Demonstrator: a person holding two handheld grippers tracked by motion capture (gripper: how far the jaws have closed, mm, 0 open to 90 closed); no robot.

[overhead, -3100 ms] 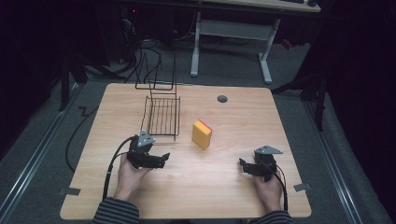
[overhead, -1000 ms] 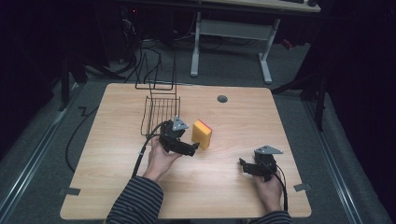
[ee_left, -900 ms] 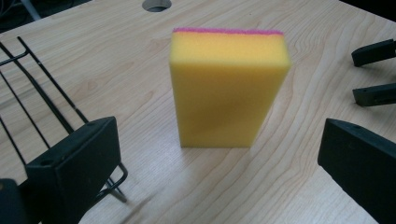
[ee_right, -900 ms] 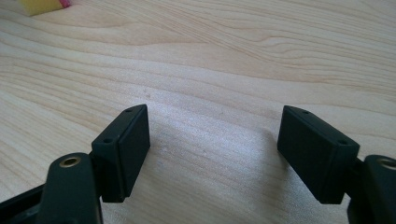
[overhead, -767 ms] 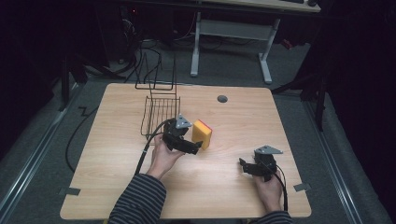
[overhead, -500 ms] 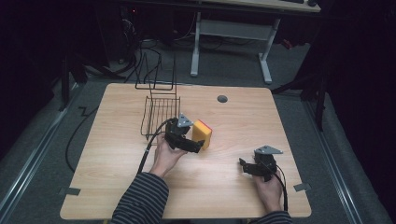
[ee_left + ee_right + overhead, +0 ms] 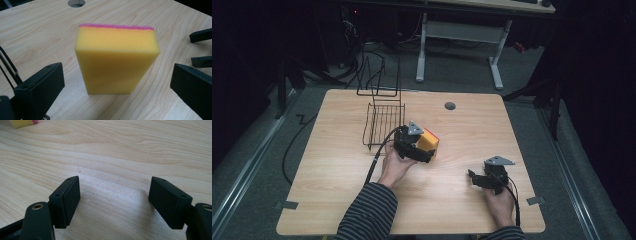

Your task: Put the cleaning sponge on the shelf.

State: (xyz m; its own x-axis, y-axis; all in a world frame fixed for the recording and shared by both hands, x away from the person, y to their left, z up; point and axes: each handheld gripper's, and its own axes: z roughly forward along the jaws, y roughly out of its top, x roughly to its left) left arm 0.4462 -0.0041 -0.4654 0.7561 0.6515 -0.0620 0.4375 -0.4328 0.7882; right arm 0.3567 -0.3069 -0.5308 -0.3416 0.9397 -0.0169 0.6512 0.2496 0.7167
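One sponge [image 7: 116, 60], yellow with a thin pink scrub layer, sits flat on the counter [image 7: 337, 165] near the middle of the high view, pink face away from the left tongs' camera. In the left tongs view its long axis runs away from the camera toward the cable hole [image 7: 76, 3] at the top of the frame, and the near end sits between the two jaws with a gap on both sides, so the left tongs [image 7: 424, 154] are spread wide and not gripping it. The right tongs [image 7: 476, 178] rest low on the counter at lower right of the high view, well apart from the sponge, jaws also spread with just bare wood between them. Count-wise: one sponge, two tongs, one black wire rack [image 7: 382, 122] just left of the sponge. The counter is light wood grain with a round hole near the top edge. The room around it is dark, grey floor, cables on the floor at upper left, a white-legged desk [image 7: 497, 65] at the top.
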